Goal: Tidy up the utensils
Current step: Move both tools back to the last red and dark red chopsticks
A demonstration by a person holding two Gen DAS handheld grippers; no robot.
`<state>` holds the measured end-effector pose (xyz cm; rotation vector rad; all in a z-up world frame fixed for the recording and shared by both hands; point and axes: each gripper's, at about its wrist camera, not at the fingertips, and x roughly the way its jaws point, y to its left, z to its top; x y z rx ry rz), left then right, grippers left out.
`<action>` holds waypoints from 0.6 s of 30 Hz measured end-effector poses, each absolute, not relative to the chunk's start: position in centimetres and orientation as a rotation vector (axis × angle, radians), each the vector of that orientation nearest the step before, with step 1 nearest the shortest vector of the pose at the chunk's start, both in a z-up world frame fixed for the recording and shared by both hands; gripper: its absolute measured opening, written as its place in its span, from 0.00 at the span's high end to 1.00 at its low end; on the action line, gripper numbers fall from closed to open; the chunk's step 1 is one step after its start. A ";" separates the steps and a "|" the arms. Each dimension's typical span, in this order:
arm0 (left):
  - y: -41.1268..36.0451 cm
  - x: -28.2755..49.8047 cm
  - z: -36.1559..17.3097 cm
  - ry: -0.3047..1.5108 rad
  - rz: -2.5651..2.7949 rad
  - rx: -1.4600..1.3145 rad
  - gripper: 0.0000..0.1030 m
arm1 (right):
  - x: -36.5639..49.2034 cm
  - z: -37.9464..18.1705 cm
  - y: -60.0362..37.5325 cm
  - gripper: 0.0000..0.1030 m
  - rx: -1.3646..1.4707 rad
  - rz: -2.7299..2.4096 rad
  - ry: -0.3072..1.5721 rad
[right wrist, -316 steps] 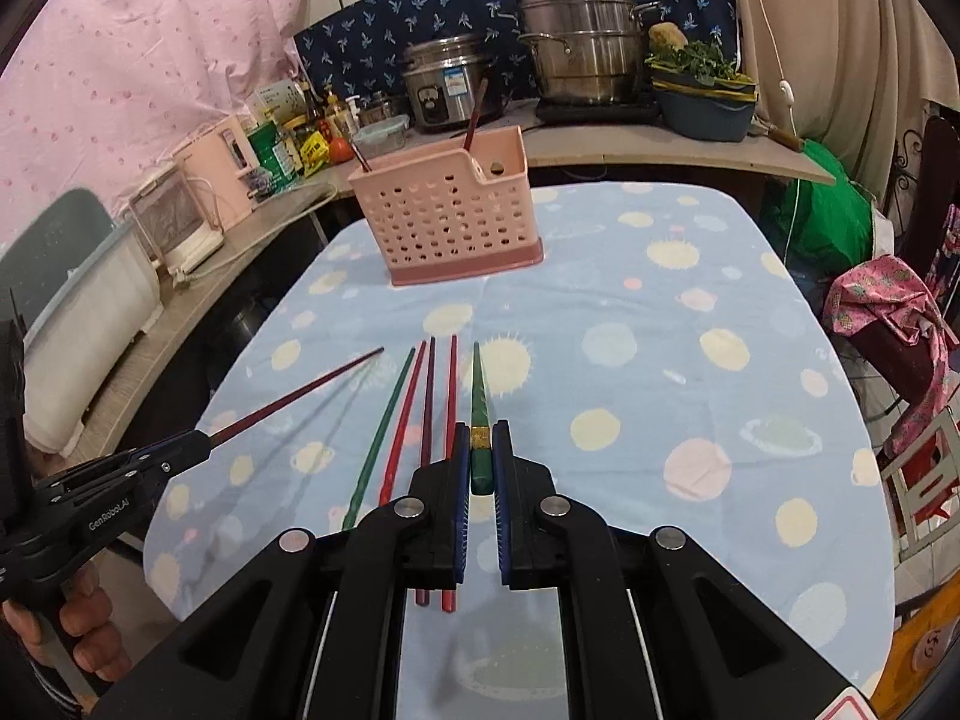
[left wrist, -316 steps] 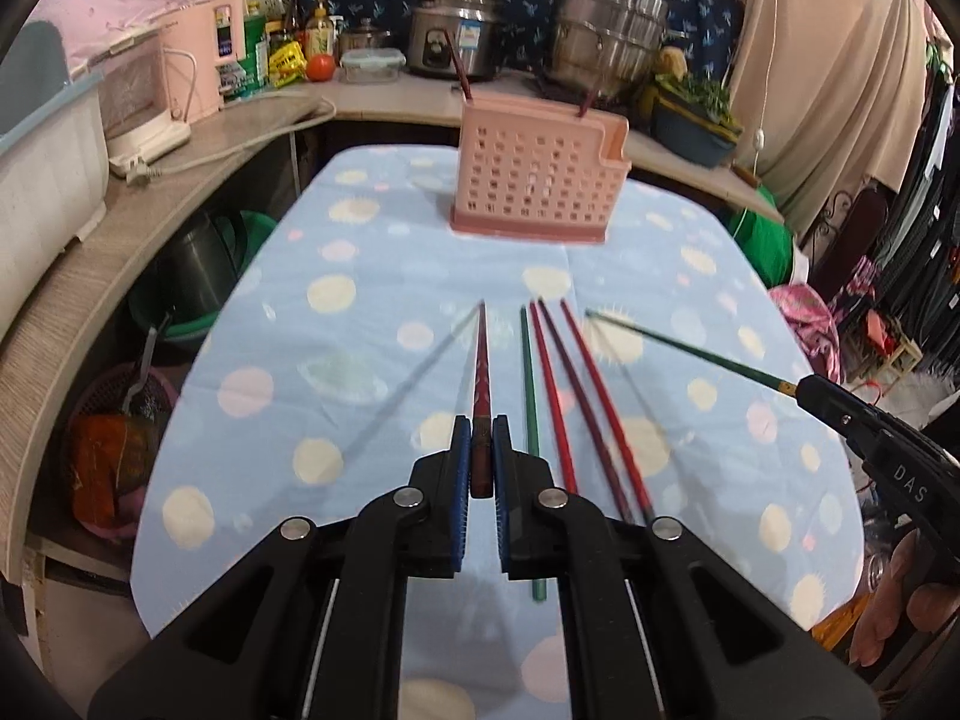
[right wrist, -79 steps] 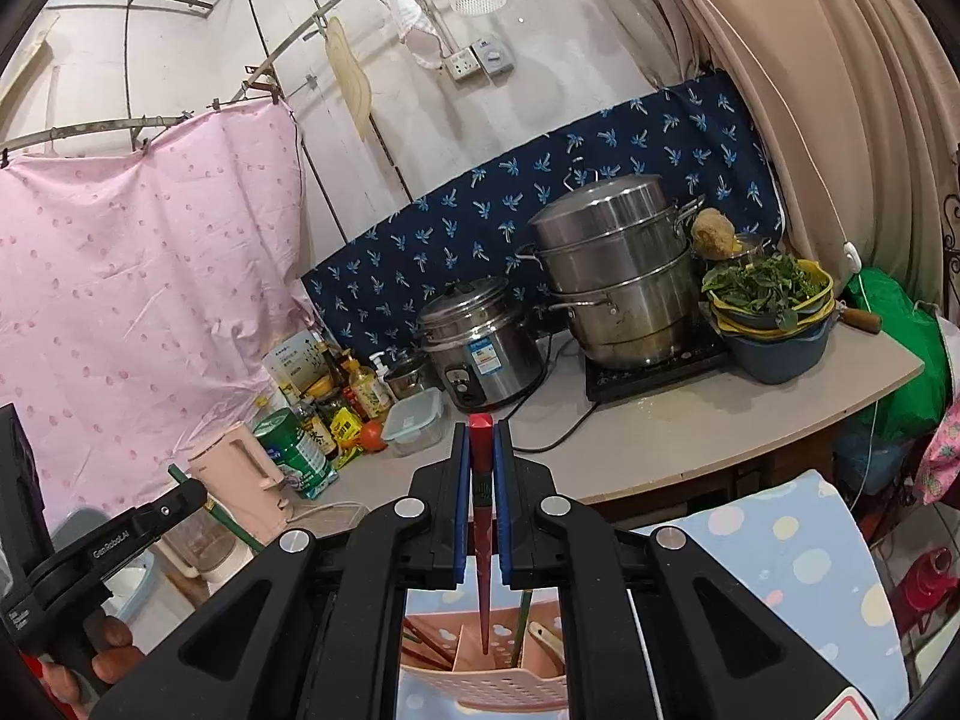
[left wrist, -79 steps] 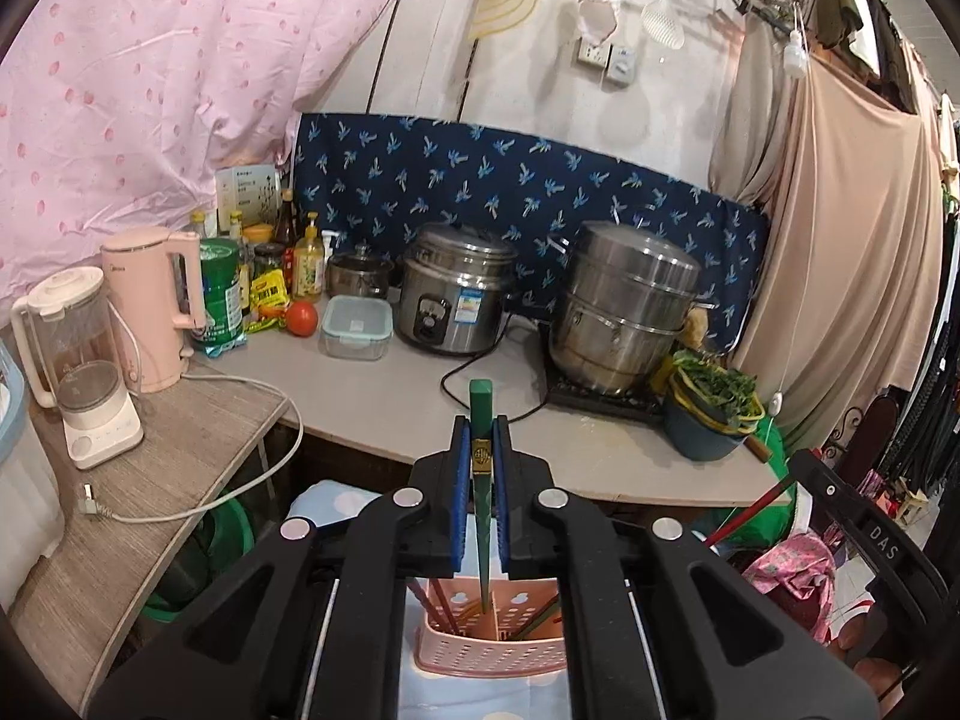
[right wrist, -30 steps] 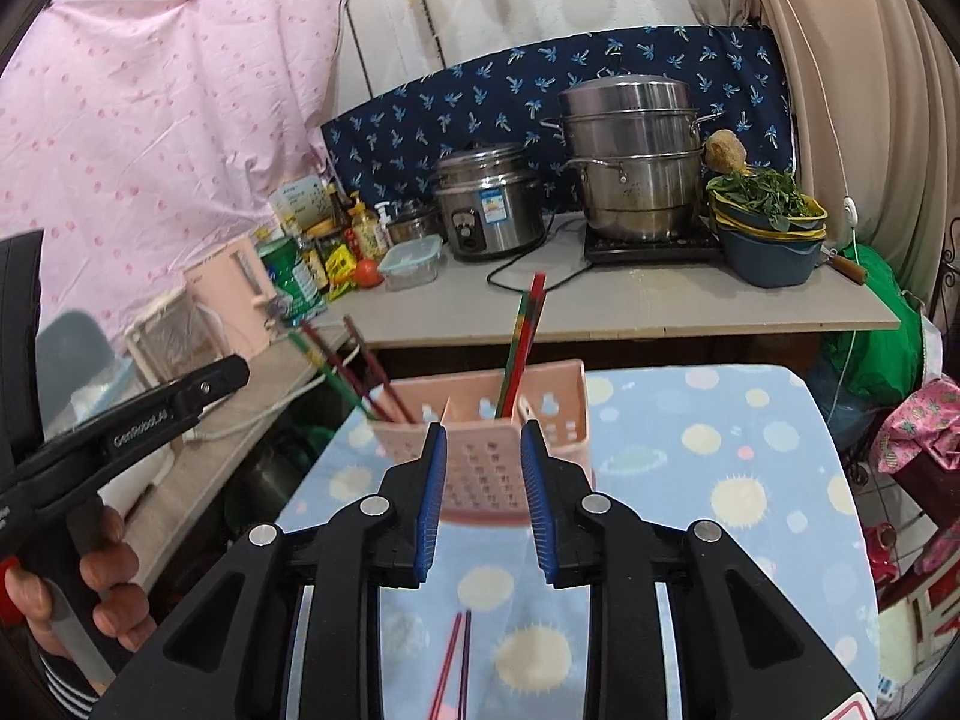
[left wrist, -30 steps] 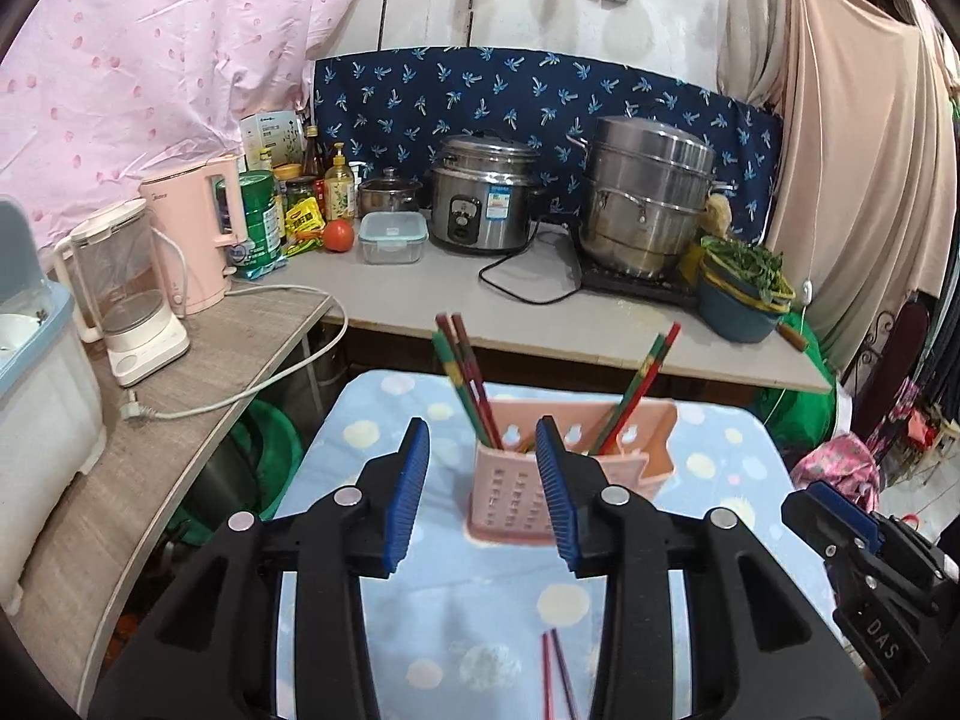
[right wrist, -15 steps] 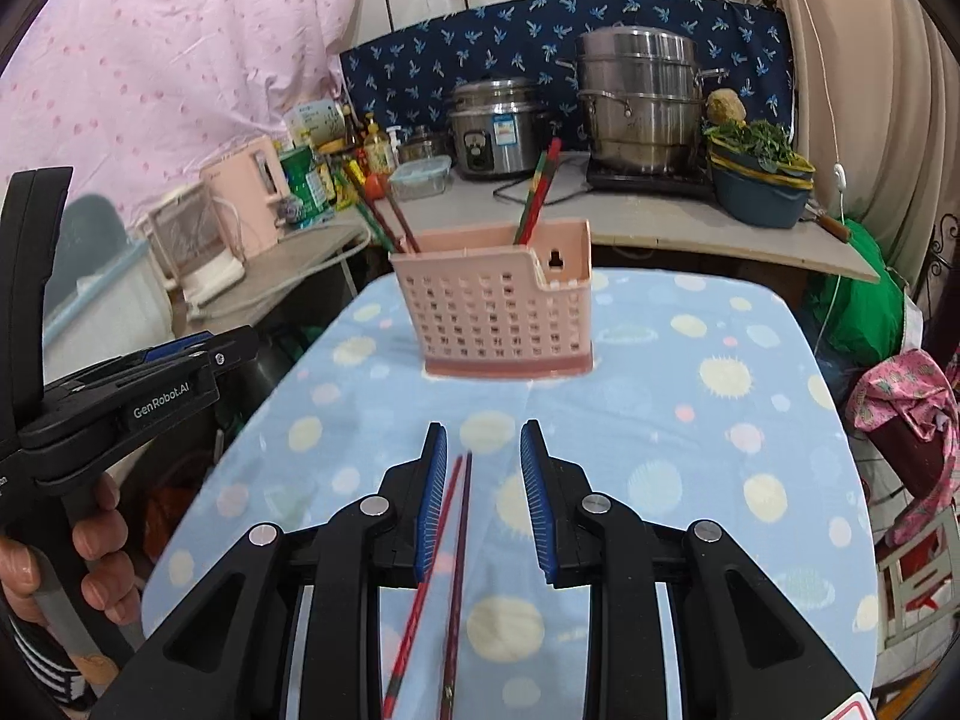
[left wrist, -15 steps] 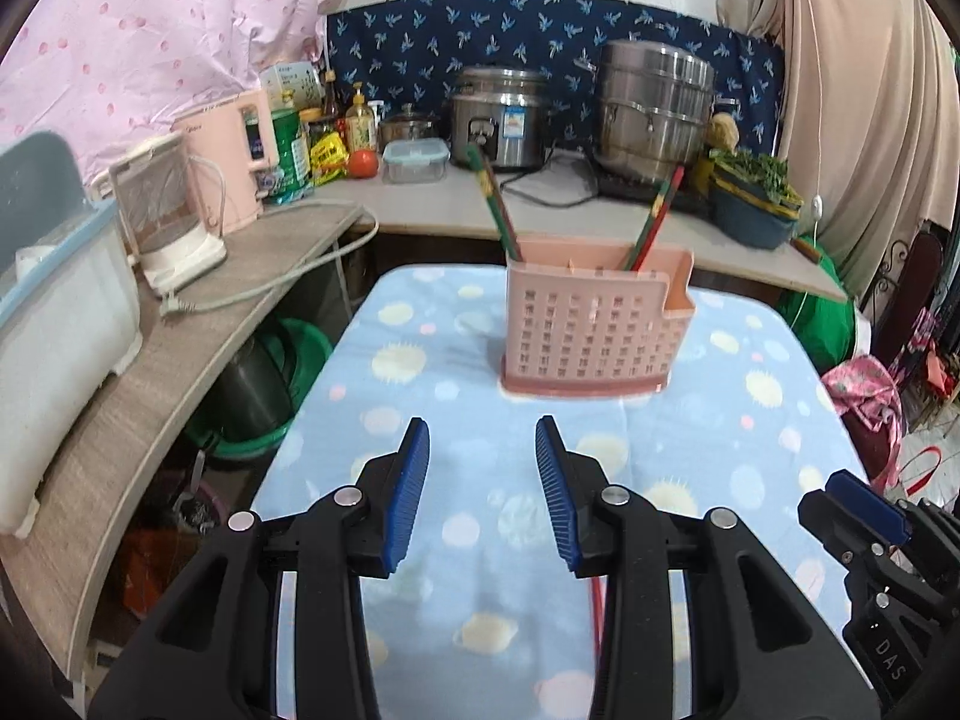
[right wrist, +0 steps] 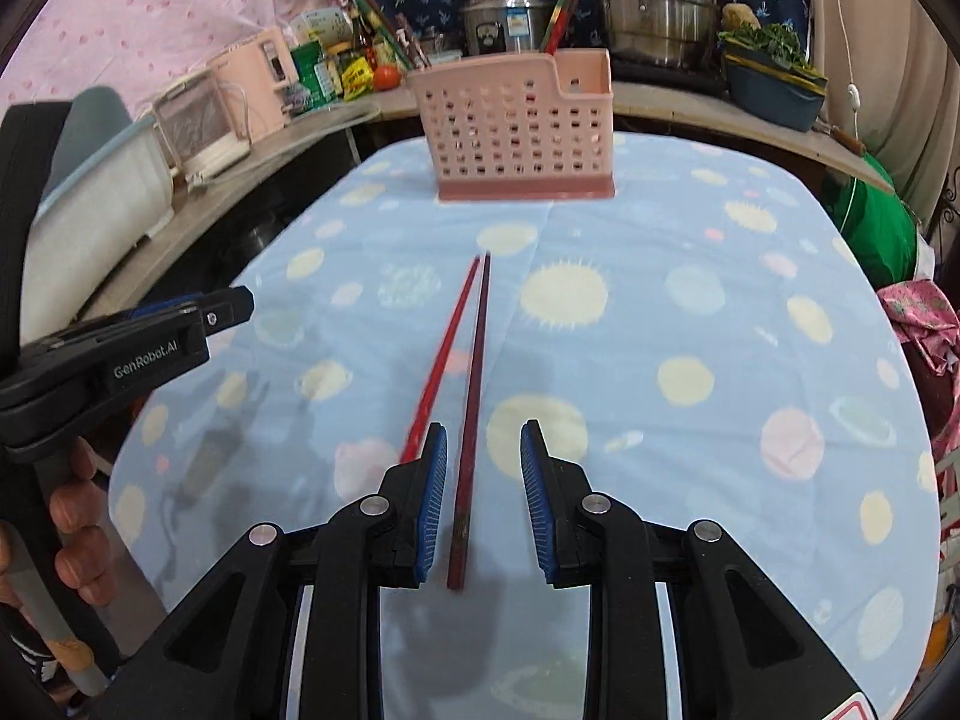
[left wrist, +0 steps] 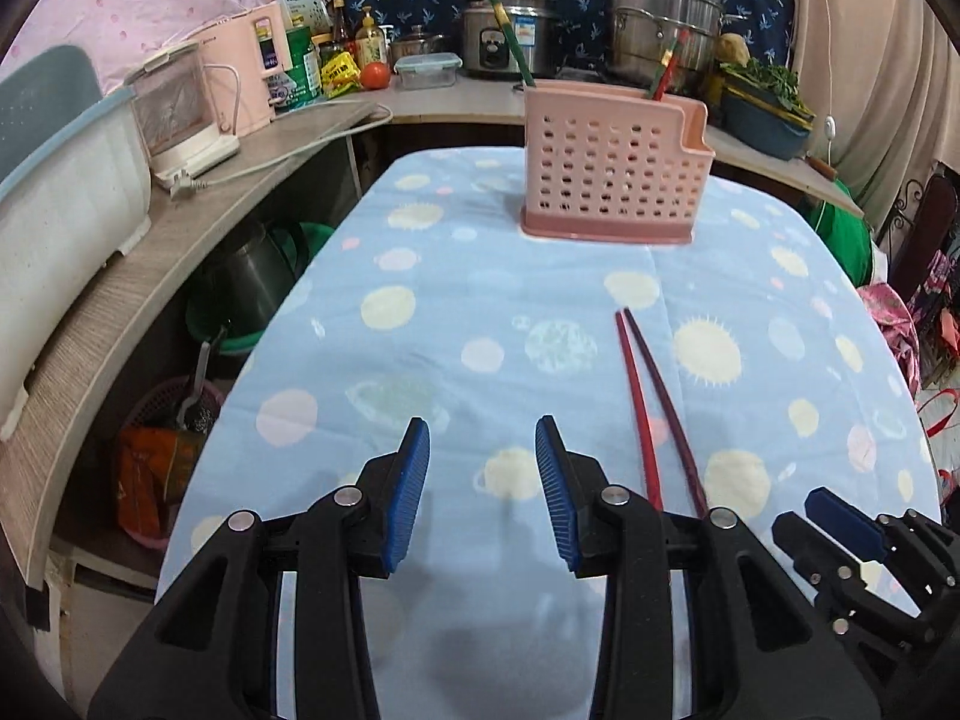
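Chopsticks are what remains on the cloth: a dark chopstick (right wrist: pixel 471 408) and a red chopstick (right wrist: pixel 441 360) lie side by side, tips nearly touching at the far end and spreading slightly toward the grippers. Their long axes run straight away from both grippers toward the pink basket (right wrist: pixel 519 126), which stands well ahead at the far end of the table.

Right gripper (right wrist: pixel 483 498) is the nearer one. Its jaws are spread and empty, and the dark chopstick's near end lies right between them, closer to the left pad, axis in line with the fingers. The red chopstick runs just outside and under the left finger, so a careless closing could probably catch both or nudge the red one.

Left gripper (left wrist: pixel 482 489) is also spread wide, holding nothing; from it both chopsticks lie off to the right, just beside its right finger. The red one is the closer.

Basket already holds several chopsticks, leaning left and right. Nothing stands between grippers and basket.
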<state>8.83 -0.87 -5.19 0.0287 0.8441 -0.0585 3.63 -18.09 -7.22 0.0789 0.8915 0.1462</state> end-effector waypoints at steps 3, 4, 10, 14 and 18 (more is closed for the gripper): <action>-1.2 8.2 -6.1 0.863 -0.064 0.036 0.66 | 3.1 -8.5 -17.7 0.75 0.076 0.149 0.917; -1.3 7.9 -6.5 0.870 -0.069 0.040 0.66 | 3.0 -8.8 -17.5 0.75 0.071 0.150 0.924; -1.7 6.9 -7.7 0.897 -0.096 0.047 0.66 | 2.9 -10.3 -17.0 0.75 0.059 0.156 0.954; -2.1 6.4 -8.6 0.917 -0.116 0.057 0.66 | 2.7 -10.9 -16.6 0.79 0.037 0.153 0.960; -2.8 6.0 -9.4 0.940 -0.135 0.069 0.66 | 2.7 -11.5 -16.5 0.89 0.016 0.146 0.973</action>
